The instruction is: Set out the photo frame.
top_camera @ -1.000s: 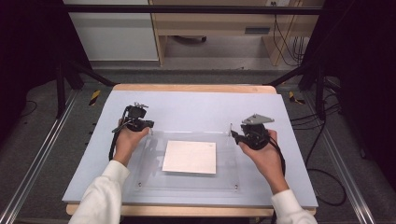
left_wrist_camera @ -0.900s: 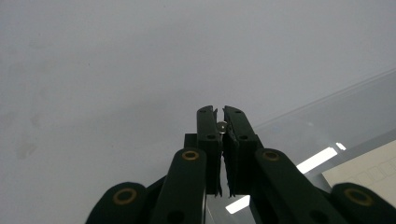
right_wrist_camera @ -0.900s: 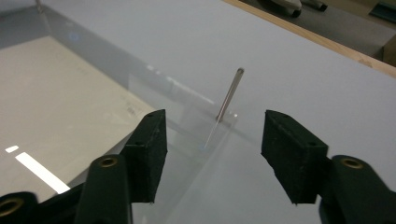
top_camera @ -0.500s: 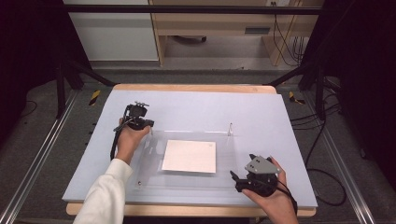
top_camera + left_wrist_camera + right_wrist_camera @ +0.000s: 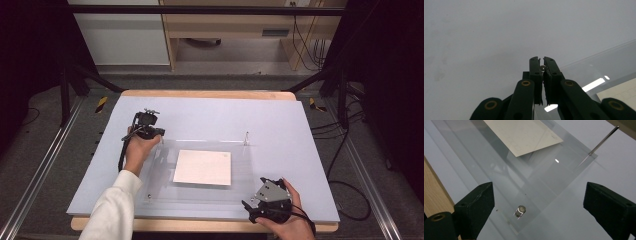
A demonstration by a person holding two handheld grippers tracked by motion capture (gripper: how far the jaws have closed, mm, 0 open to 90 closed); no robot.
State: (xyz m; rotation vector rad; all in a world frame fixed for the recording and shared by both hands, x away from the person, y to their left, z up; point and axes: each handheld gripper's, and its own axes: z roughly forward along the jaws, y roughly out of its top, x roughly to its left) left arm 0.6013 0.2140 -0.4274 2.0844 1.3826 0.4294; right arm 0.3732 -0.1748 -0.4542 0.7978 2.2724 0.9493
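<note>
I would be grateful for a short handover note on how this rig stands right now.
Left gripper: shut on a small metal pin at the far left corner of the clear sheet.
Right gripper: open, its jaws have just been opening, nothing between them, near the near right corner, over a short metal peg.
White paper lies under the sheet; a thin rod stands at the far right corner.
Left: probably gripping that peg.

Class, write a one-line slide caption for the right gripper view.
Open right gripper poised over a short metal peg at the corner of a clear plate.
</note>
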